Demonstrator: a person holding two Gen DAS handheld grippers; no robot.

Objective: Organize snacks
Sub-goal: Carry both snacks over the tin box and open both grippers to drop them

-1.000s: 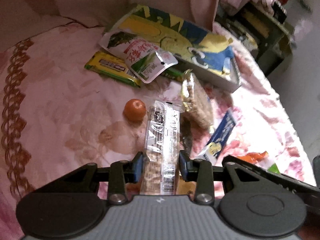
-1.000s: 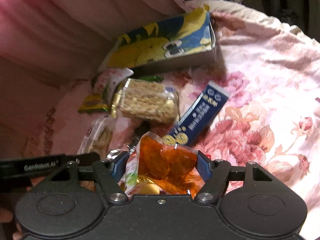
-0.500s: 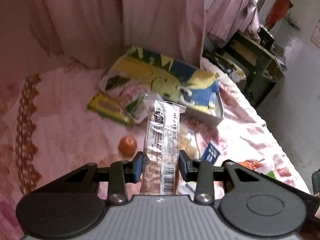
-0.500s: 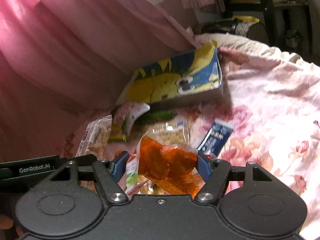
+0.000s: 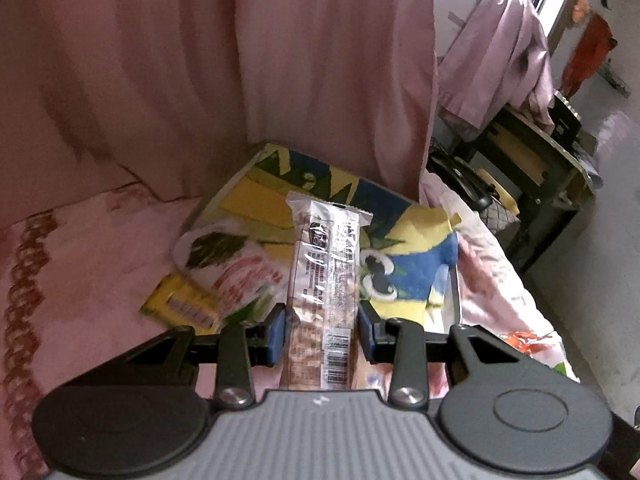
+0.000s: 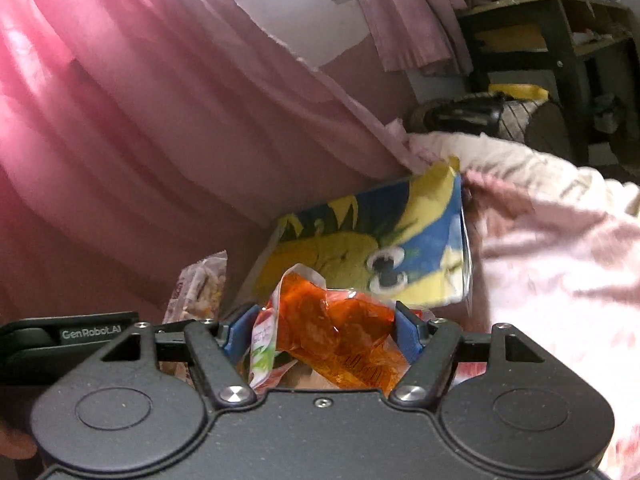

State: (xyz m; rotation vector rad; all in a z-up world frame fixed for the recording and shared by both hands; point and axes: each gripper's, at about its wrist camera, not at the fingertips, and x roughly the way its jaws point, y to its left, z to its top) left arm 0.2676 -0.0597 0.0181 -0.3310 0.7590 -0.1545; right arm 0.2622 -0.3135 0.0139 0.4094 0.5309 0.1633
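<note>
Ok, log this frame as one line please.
left gripper: shut on long clear-wrapped snack bar | right gripper: shut on orange crinkly snack bag | both above bed, facing yellow-blue cartoon box

My left tool grips a long clear-wrapped snack bar, upright at frame centre. My right tool grips a crinkled orange snack bag, low centre. Behind both lies the yellow-and-blue cartoon box.

— What can't you make out?
— The yellow packet at eight o'clock is blurred, its print unreadable, and the white pouch overlaps it.
— And the tin?
— The orange bag hides its near edge.
</note>
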